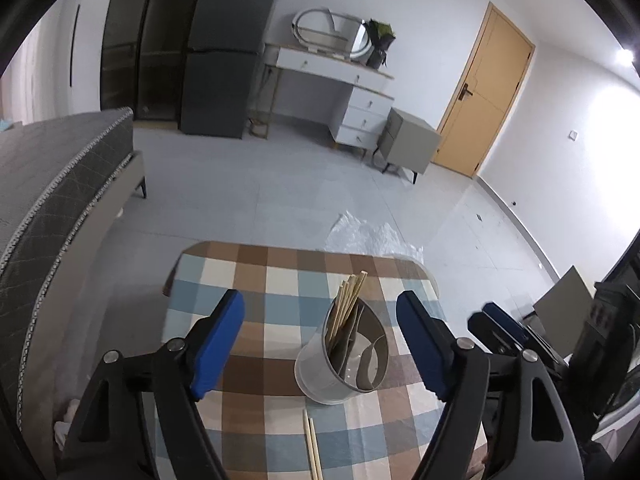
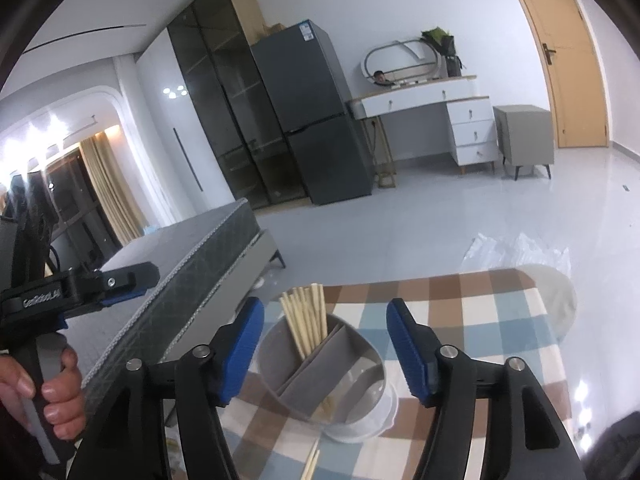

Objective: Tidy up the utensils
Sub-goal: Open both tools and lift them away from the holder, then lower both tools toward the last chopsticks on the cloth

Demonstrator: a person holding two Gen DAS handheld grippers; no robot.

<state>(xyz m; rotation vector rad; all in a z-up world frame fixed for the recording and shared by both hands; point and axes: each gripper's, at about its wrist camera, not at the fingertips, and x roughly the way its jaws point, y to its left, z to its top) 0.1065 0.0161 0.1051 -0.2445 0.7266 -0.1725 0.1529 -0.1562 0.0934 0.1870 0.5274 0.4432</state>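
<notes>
1. Checked cloth (image 1: 256, 280) in brown, blue and cream squares covered the desk, filling the lower middle of both views.
2. On that cloth stood a white-grey utensil holder (image 1: 320, 376), upright, with grey dividers inside splitting it into compartments.
3. A bundle of pale wooden chopsticks (image 1: 349, 300) leaned in one compartment of the holder, tips rising above its rim; in the right wrist view the same bundle (image 2: 305, 320) stood in the compartment at the holder's (image 2: 360, 412) upper left.
4. Two loose chopsticks (image 1: 311, 448) lay flat on the cloth just below the holder, running off the bottom edge of the left wrist view; in the right wrist view they (image 2: 311, 464) showed at the bottom edge too.
5. The left tongs (image 1: 320, 340) hung above the desk with blue pads spread wide, nothing between them, the holder framed in the gap.
6. The right tongs (image 2: 324, 348) were likewise parted and empty, the holder seen between the pads.
7. At the left edge of the right wrist view, a hand (image 2: 48, 392) gripped the handle of the other tool.
8. Beyond the desk lay a pale tiled floor (image 1: 280, 184) with crumpled clear plastic (image 1: 372, 236) near the desk's far edge.
9. A grey bed (image 1: 60, 184) filled the left side, and a dark fridge (image 2: 316, 120), a white dresser (image 2: 440, 112) and a yellow door (image 1: 480, 96) stood by the far wall.
</notes>
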